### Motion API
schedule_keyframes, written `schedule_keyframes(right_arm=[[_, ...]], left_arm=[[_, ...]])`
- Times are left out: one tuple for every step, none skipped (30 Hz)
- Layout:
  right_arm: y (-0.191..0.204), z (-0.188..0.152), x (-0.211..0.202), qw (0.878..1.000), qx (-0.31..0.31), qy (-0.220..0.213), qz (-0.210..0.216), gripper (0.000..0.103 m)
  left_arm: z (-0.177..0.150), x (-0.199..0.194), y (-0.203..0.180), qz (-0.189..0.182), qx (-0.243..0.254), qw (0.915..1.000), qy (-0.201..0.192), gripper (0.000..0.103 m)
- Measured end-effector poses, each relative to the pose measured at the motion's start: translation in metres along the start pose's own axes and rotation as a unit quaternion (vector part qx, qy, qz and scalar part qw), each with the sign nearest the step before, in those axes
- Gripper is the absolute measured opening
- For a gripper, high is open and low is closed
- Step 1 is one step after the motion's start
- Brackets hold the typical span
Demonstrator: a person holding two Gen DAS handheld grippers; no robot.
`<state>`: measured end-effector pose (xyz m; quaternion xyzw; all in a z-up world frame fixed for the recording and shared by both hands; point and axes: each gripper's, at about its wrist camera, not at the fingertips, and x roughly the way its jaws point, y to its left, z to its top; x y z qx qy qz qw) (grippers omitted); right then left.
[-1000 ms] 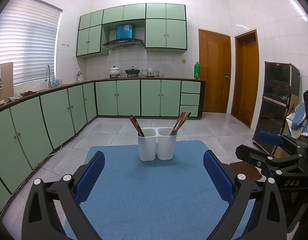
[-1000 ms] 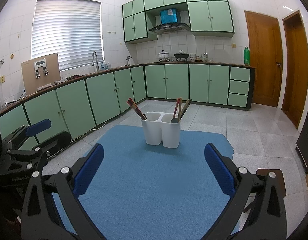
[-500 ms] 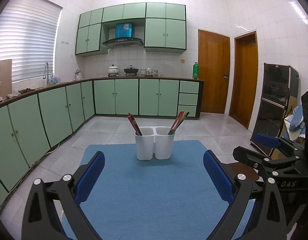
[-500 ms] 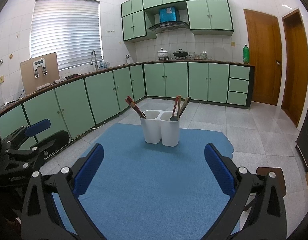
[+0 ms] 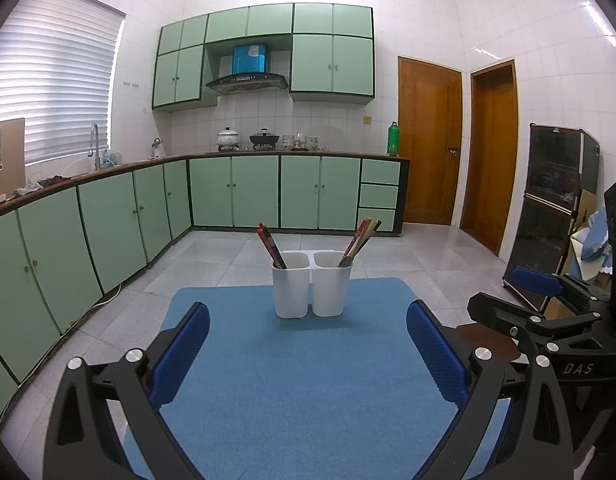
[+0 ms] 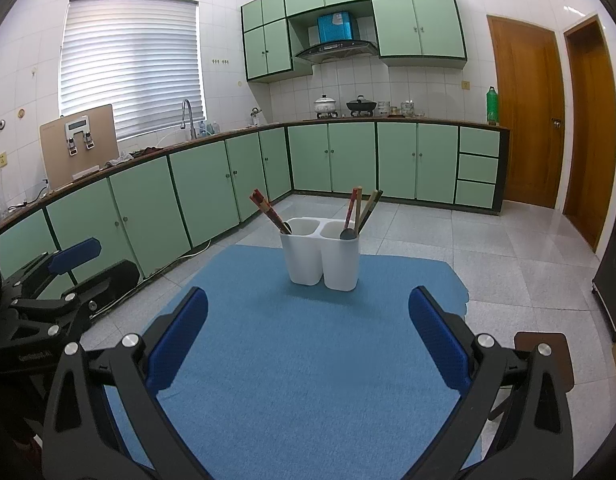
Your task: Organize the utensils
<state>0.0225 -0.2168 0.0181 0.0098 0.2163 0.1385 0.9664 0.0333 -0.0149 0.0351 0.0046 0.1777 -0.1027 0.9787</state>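
White holder (image 5: 310, 286) on blue mat (image 5: 299, 392)

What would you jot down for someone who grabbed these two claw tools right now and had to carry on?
Left gripper: open, empty. Right gripper: open, empty.
White two-cup holder stands at the far end of the blue mat.
Its left cup holds the red chopsticks; its right cup holds the mixed-colour utensils and a dark spoon.
Nothing lies loose on the mat.
Left: possibly nothing; check whether the sorting is right.
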Motion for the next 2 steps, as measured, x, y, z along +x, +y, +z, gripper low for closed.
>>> schedule_keyframes(right_arm=[[0.0002, -0.0001, -0.0001, 1.000, 0.000, 0.000, 0.000, 0.097], [0.0001, 0.0001, -0.0001, 1.000, 0.000, 0.000, 0.000, 0.097]], left_arm=[[0.0000, -0.0001, 0.0001, 0.000, 0.000, 1.0000, 0.000, 0.097], [0.0006, 0.0005, -0.0008, 0.000, 0.001, 1.0000, 0.001, 0.097]])
